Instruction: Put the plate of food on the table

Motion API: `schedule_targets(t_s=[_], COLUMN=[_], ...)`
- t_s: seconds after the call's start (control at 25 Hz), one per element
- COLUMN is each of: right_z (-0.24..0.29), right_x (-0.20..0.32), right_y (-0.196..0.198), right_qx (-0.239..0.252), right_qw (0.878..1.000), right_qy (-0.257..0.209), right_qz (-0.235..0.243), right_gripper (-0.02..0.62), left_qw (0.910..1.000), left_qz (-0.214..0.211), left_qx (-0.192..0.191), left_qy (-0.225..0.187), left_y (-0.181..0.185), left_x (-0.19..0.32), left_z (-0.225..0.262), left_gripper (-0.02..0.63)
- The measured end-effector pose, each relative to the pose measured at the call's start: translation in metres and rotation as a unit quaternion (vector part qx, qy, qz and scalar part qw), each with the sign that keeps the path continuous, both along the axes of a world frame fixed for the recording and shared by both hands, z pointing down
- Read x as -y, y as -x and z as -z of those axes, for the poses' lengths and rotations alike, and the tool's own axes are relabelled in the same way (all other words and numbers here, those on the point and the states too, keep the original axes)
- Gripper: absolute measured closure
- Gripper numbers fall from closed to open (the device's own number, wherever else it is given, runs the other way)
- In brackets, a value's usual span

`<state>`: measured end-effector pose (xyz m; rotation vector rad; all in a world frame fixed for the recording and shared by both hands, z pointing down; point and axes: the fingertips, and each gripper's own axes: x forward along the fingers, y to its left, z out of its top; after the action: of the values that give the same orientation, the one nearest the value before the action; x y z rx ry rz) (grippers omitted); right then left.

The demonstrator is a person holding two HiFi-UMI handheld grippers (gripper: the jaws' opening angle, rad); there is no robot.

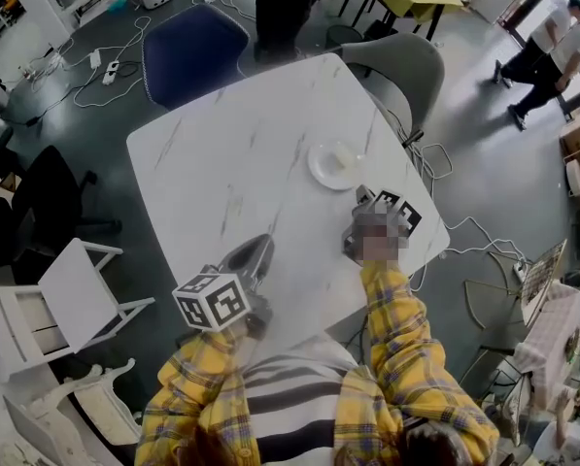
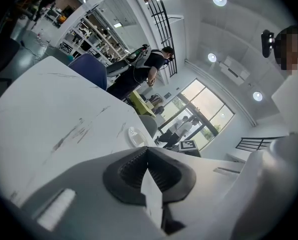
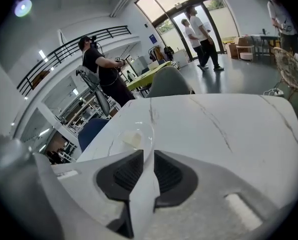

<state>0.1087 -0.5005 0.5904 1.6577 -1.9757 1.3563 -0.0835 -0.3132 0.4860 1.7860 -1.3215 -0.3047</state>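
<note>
Small round white plate (image 1: 333, 166) bearing pale food morsel (image 1: 344, 155), sitting on white marbled bench (image 1: 221, 163), right gripper (image 3: 148, 154) fingers hanging released nearby, left gripper (image 2: 148, 156) fingers resting clenched, empty

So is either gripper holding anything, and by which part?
Nothing is held. The left gripper is shut and empty; the right gripper is slightly open and empty, with the plate of food resting on the table just ahead.

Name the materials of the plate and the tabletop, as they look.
Plate: white and glossy, probably ceramic or melamine; its rim catches light in the right gripper view. Tabletop: white with thin grey veins, marble or a marble-look slab, smooth finish.
</note>
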Motion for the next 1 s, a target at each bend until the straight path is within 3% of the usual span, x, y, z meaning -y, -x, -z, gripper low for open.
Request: schedule_targets(t_s=[0.2,0.44,0.68,1.0], right_z=[0.019,0.052,0.082,0.096], right_x=[-0.028,-0.077,-0.127,-0.203], right_y=[-0.004,0.008,0.013,0.008], right_qx=[0.039,0.081,0.077,0.075], right_qw=[0.999,0.995,0.990,0.987], right_qy=[-0.026,-0.059,-0.108,-0.134], right_qz=[-0.006,0.022,0.038,0.045], right_gripper=[0.594,0.594,0.597,0.597], left_qw=[0.9999,0.9997,0.9988,0.9979], left_qz=[-0.004,-0.014,-0.027,-0.042], left_qx=[-0.002,-0.005,-0.025,-0.023], left_qy=[-0.011,-0.020,-0.033,-0.043], left_y=[0.003,0.000,-0.003,-0.001], left_x=[-0.010,-0.029,-0.052,-0.093], left_z=[0.007,0.015,0.026,0.031], left_gripper=[0.620,0.620,0.619,0.618])
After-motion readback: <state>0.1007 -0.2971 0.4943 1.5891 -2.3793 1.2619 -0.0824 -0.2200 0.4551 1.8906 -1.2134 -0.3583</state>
